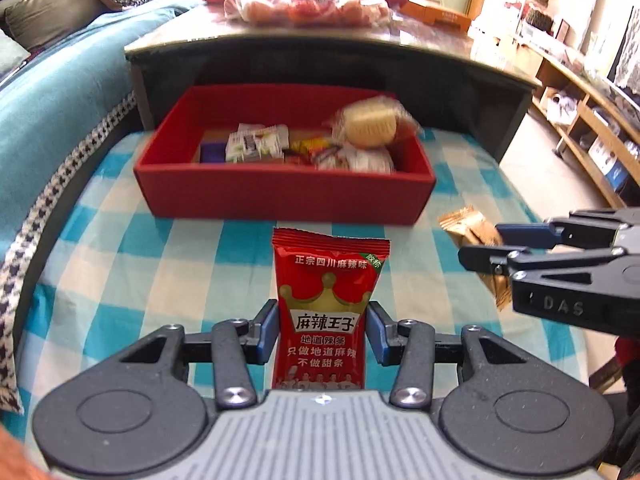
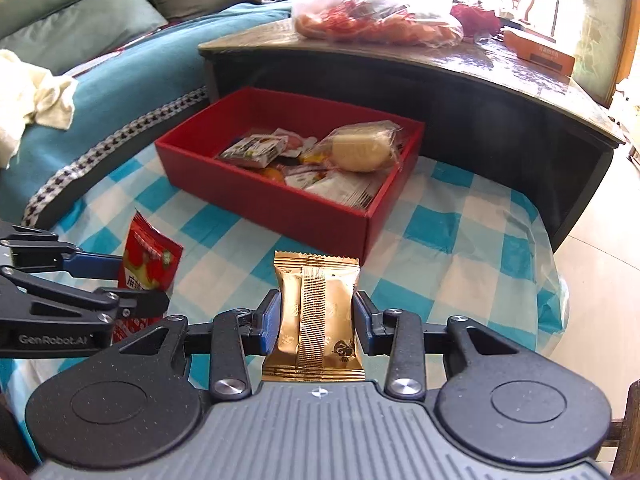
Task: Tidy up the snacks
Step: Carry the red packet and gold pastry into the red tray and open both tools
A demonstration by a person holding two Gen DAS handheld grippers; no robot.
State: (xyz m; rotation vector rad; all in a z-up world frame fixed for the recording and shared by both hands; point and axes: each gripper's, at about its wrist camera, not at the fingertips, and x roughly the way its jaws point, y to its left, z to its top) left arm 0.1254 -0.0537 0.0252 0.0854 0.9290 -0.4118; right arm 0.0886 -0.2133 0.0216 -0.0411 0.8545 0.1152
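Note:
My left gripper (image 1: 323, 330) is shut on a red spicy-strip packet (image 1: 326, 300), held above the checked cloth; the packet also shows in the right wrist view (image 2: 146, 268). My right gripper (image 2: 316, 320) is shut on a gold snack packet (image 2: 316, 312), which shows at the right of the left wrist view (image 1: 470, 228). The red box (image 1: 280, 196) lies ahead on the cloth with several wrapped snacks inside, among them a pale round cake (image 1: 370, 122). The box also shows in the right wrist view (image 2: 280, 208).
A blue-and-white checked cloth (image 1: 120, 260) covers the surface. A dark low table (image 1: 320, 56) stands right behind the box, with a plastic bag of snacks (image 1: 304, 0) on it. A teal sofa (image 1: 60, 92) is at the left. Shelves (image 1: 592, 128) stand at the right.

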